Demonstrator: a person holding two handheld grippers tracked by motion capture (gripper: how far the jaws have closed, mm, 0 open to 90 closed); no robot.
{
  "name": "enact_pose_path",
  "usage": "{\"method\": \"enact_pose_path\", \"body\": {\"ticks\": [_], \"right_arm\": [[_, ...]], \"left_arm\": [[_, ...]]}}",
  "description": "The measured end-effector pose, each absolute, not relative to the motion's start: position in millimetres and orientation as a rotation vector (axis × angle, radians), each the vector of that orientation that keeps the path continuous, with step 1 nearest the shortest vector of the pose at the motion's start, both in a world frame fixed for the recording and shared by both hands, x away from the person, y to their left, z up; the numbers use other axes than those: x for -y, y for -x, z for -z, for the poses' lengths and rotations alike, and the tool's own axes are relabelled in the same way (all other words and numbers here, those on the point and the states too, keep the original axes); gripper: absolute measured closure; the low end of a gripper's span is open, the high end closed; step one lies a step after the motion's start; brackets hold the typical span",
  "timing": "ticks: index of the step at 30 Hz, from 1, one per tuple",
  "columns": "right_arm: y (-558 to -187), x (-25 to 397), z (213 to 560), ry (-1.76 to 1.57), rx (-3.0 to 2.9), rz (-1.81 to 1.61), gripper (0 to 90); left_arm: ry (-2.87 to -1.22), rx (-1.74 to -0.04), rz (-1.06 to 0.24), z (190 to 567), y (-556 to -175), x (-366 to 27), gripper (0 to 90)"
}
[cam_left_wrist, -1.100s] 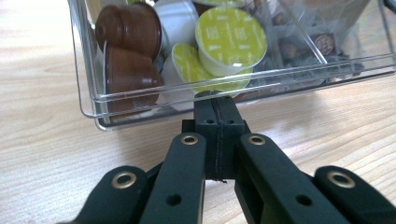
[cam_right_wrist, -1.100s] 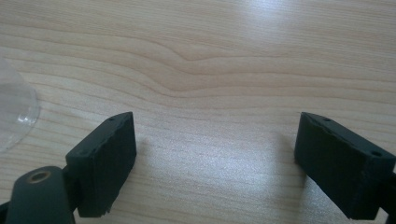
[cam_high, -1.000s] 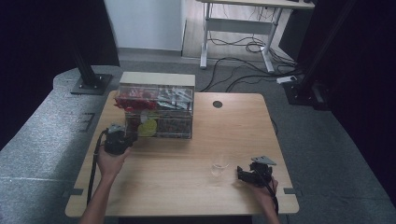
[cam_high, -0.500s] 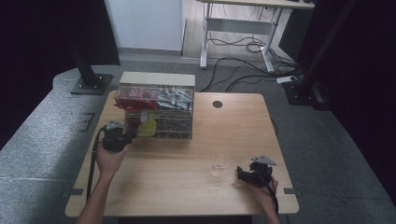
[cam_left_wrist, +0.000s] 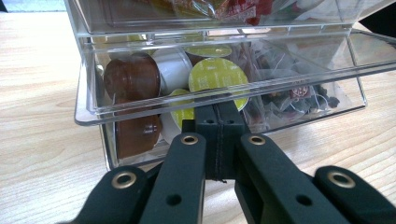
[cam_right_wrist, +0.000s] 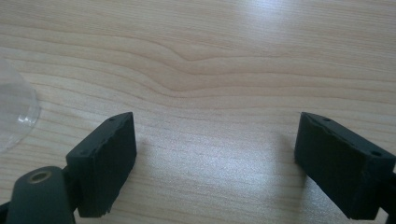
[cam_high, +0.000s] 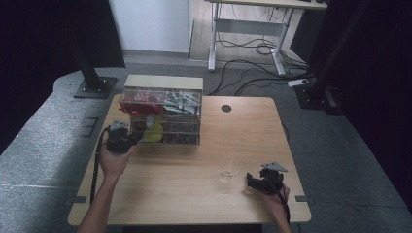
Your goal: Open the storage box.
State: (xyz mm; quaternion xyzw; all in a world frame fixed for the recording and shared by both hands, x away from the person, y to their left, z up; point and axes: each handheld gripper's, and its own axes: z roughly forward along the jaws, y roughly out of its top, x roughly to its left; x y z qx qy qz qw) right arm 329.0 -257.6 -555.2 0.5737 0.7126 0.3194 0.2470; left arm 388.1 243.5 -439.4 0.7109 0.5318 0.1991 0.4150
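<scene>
Drawer (cam_left_wrist: 219,88), clear plastic and holding coffee pods, is pinched at its front lip by the clenched left hand-held gripper (cam_left_wrist: 218,122).

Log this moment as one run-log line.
left gripper: shut at drawer front | drawer: partly out, capsules inside | right gripper: open on table beside glass

The high view is dim and soft, its dark surroundings nearly black, while the worktop (cam_high: 194,184) is evenly lit from above. In the left gripper view, glare streaks the clear drawer (cam_left_wrist: 224,93) edges, and the near black fingers (cam_left_wrist: 219,135) are slightly blurred. In the right gripper view a pale sheen brightens the wood's upper part, and soft shadows lie beside each finger.
</scene>
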Motion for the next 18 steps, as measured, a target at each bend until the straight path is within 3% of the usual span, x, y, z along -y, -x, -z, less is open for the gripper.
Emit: {"method": "enact_pose_path", "body": {"ticks": [18], "right_arm": [[-329.1, 257.8, 555.2, -1.566, -1.941, -0.872, 13.2]], "left_arm": [[-1.775, -1.347, -0.524, 425.2, -402.1, -242.6, 90.0]]}}
